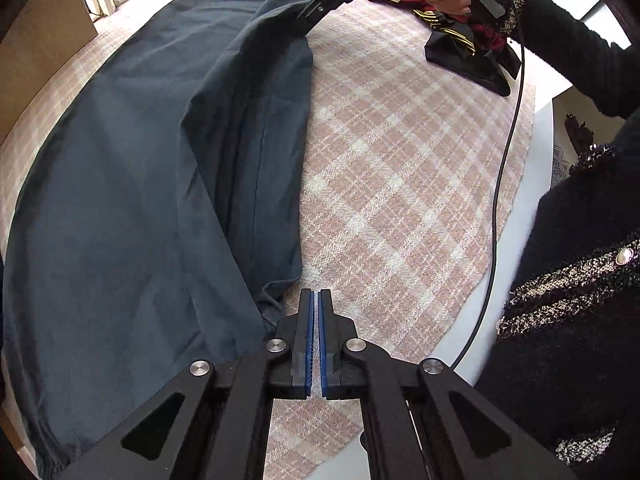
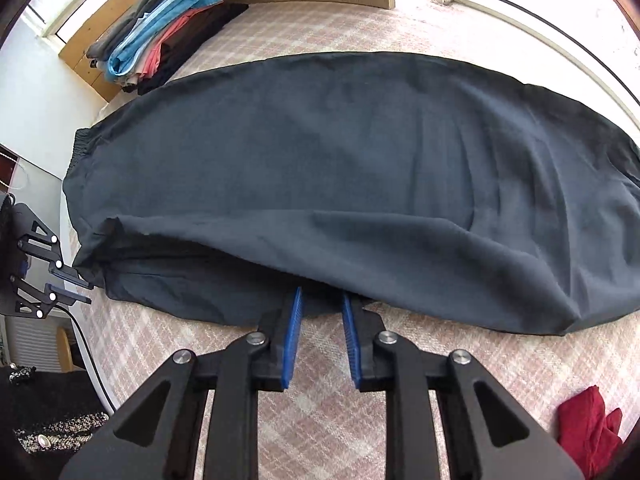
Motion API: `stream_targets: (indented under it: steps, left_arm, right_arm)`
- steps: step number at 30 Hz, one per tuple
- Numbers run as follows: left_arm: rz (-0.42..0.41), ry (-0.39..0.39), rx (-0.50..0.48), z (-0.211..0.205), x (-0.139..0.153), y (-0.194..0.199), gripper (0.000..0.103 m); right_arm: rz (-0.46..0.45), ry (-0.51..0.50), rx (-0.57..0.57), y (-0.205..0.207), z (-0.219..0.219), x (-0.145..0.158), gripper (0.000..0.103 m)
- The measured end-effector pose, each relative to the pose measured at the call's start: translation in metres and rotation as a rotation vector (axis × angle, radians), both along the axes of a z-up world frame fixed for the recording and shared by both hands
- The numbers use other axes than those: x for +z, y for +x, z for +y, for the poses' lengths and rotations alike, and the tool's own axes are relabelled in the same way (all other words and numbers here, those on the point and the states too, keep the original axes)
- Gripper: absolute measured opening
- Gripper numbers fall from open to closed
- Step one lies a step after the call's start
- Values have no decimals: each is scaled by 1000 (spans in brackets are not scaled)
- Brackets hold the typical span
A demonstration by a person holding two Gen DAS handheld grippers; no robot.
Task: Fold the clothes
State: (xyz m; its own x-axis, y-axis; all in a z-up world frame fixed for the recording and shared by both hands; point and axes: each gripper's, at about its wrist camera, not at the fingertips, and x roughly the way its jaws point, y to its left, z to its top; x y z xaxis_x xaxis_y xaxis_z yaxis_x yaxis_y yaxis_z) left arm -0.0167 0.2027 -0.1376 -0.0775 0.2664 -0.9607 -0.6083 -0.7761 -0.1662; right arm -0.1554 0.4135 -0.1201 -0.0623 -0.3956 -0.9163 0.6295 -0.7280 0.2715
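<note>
Trousers (image 2: pixel 340 168) lay just past the right gripper's (image 2: pixel 322 300) spread fingers; left gripper's (image 1: pixel 315 296) fingers were nearly pressed together, empty. Pinching both layers would fold them neatly.

The left gripper (image 1: pixel 315 295), nearly closed and empty, hovers beside the dark blue garment (image 1: pixel 160 184) on the plaid cloth (image 1: pixel 400 184).

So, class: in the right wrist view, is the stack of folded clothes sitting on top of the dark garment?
No: the stack of folded clothes lies apart from the dark garment, beyond its far left corner.
</note>
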Motion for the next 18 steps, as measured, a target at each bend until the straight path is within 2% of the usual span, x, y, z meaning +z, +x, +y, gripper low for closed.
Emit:
stream_targets:
  steps: [1,2,5,8,10,12,14,18]
  left_arm:
    - [7,18,30,-6,5,0,30]
    - [12,42,60,-13,11,-2,34]
    - [36,75,133,-36,28,-2,34]
    - [54,52,177,-56,38,10,35]
    - [59,20,220,-71,40,24,35]
    - [68,-15,275,-88,40,39,35]
    - [76,-35,355,-112,40,57,35]
    - [94,-59,524,-169,39,89,35]
  right_arm:
    - [-2,-11,-5,0,-1,0,21]
    - [-8,-30,9,5,-8,0,21]
    - [-23,-86,84,28,-39,-4,21]
    - [-55,-197,209,62,-81,-5,21]
    - [-55,-242,289,86,-109,-4,34]
    - [-42,-259,360,106,-134,-4,41]
    - [-29,-276,432,126,-159,-3,43]
    - [38,-227,472,146,-193,-9,44]
